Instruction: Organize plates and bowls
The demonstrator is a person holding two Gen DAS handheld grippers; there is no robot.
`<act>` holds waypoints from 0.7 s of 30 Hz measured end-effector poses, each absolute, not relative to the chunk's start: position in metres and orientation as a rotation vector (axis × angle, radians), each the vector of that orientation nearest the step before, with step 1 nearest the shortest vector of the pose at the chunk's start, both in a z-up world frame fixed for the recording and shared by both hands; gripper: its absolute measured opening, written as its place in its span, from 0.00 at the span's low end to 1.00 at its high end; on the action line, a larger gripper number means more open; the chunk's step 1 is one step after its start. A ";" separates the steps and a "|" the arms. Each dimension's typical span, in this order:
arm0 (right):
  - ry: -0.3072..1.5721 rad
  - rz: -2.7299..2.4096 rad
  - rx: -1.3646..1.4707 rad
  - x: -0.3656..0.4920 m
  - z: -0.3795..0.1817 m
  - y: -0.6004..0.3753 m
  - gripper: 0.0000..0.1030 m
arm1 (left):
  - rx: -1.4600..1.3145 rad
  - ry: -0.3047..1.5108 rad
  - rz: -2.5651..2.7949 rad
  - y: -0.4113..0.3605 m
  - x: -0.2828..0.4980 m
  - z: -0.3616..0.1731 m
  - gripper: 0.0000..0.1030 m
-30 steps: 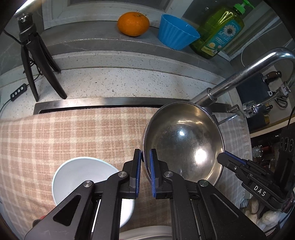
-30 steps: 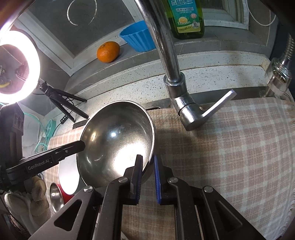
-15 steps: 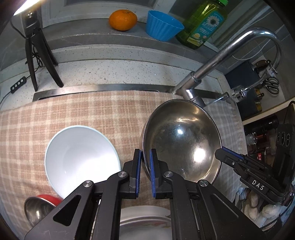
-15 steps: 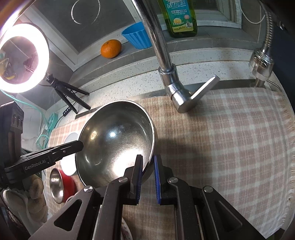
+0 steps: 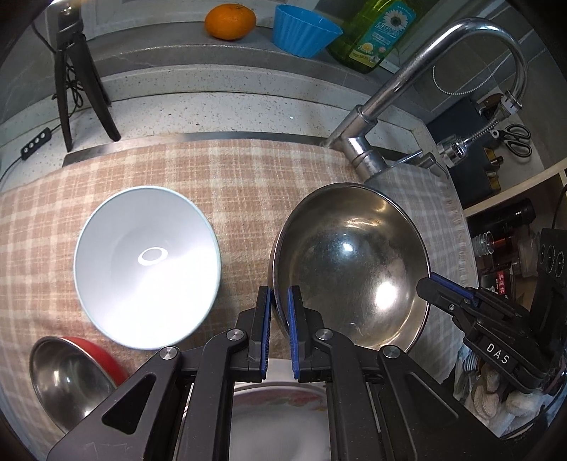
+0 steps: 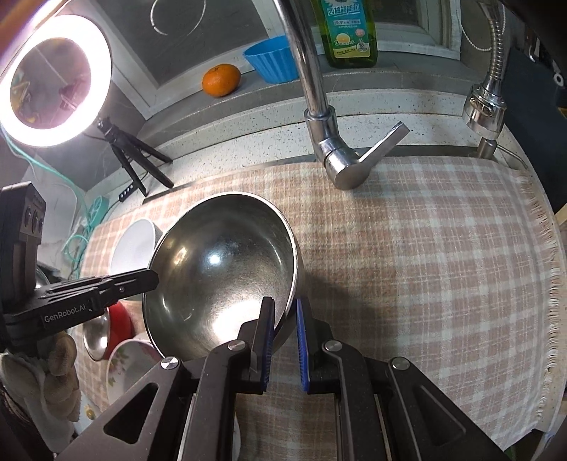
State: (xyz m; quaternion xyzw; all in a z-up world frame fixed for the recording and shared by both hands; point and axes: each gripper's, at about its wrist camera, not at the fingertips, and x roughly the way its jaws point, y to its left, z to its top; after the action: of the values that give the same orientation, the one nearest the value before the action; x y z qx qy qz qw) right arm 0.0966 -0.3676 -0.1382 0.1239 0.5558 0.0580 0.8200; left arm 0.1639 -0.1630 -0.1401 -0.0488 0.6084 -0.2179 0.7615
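A large steel bowl [image 5: 354, 269] is held tilted above the checked cloth [image 5: 230, 184] between both grippers. My left gripper [image 5: 280, 305] is shut on its left rim. My right gripper [image 6: 285, 315] is shut on its right rim; the bowl also shows in the right wrist view [image 6: 223, 276]. A white bowl [image 5: 145, 266] stands on the cloth to the left. A small steel bowl inside a red bowl [image 5: 71, 376] sits at the lower left. A flowered plate [image 5: 280, 422] lies below my left gripper.
A chrome tap [image 5: 425, 88] arches over the back right, with its lever [image 6: 382, 149] and a spray hose [image 6: 485, 103]. On the ledge stand an orange [image 5: 230, 21], a blue cup [image 5: 304, 32] and a green soap bottle [image 5: 379, 35]. A ring light on a tripod [image 6: 56, 81] stands left.
Both grippers have lifted and pulled back with the steel bowl. The white bowl, the red bowl and the plate have come into fuller view below.
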 end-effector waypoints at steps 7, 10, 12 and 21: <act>1.187 0.119 0.239 0.090 -0.144 -0.365 0.11 | -0.107 1.333 -0.477 -0.163 0.157 -0.148 0.07; 1.188 0.114 0.241 0.090 -0.148 -0.366 0.11 | -0.105 1.328 -0.478 -0.164 0.157 -0.148 0.07; 1.191 0.109 0.242 0.091 -0.150 -0.367 0.11 | -0.100 1.321 -0.478 -0.165 0.157 -0.147 0.07; 1.195 0.085 0.232 0.095 -0.157 -0.372 0.10 | -0.094 1.309 -0.489 -0.172 0.156 -0.149 0.07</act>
State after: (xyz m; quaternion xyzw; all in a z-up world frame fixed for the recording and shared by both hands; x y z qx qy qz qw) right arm 0.0949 -0.3716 -0.1565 0.1089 0.5612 0.0400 0.8195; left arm 0.1561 -0.1718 -0.1486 -0.0432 0.6023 -0.2252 0.7646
